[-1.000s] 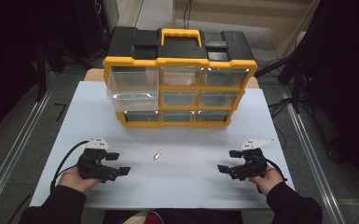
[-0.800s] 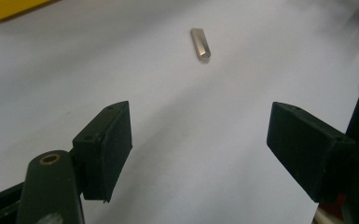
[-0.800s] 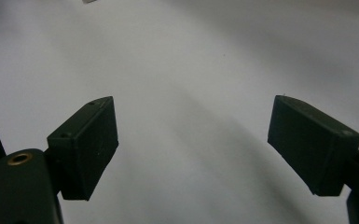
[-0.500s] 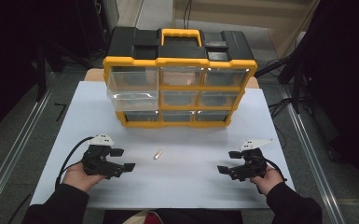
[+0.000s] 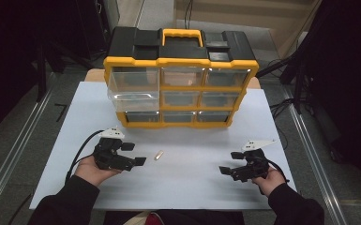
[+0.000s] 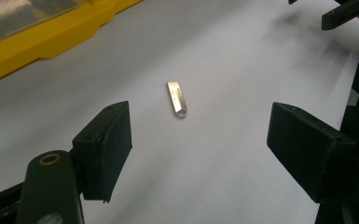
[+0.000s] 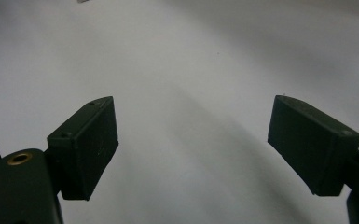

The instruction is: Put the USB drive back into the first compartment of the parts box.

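My left claw (image 5: 136, 153) is hanging with its jaws spread wide and holding nothing, low on the white table sheet (image 5: 187, 183) in the high view, and the small metal tag (image 5: 158, 155) is lying just off its tips at three o'clock, apart from them. My right claw (image 5: 230, 163) is gaping too, empty, well apart from the tag, which is sitting at its nine o'clock. The yellow drawer organizer (image 5: 182, 84) is standing at twelve o'clock from both.

In the left gripper view, my left claw (image 6: 198, 140) is framing bare sheet, the tag (image 6: 177, 98) lying flat at twelve o'clock beyond the gap, touching neither jaw; the organizer's yellow base (image 6: 37, 44) is showing at ten o'clock.

In the right gripper view, my right claw (image 7: 193, 144) is standing open over plain white sheet (image 7: 191, 70).
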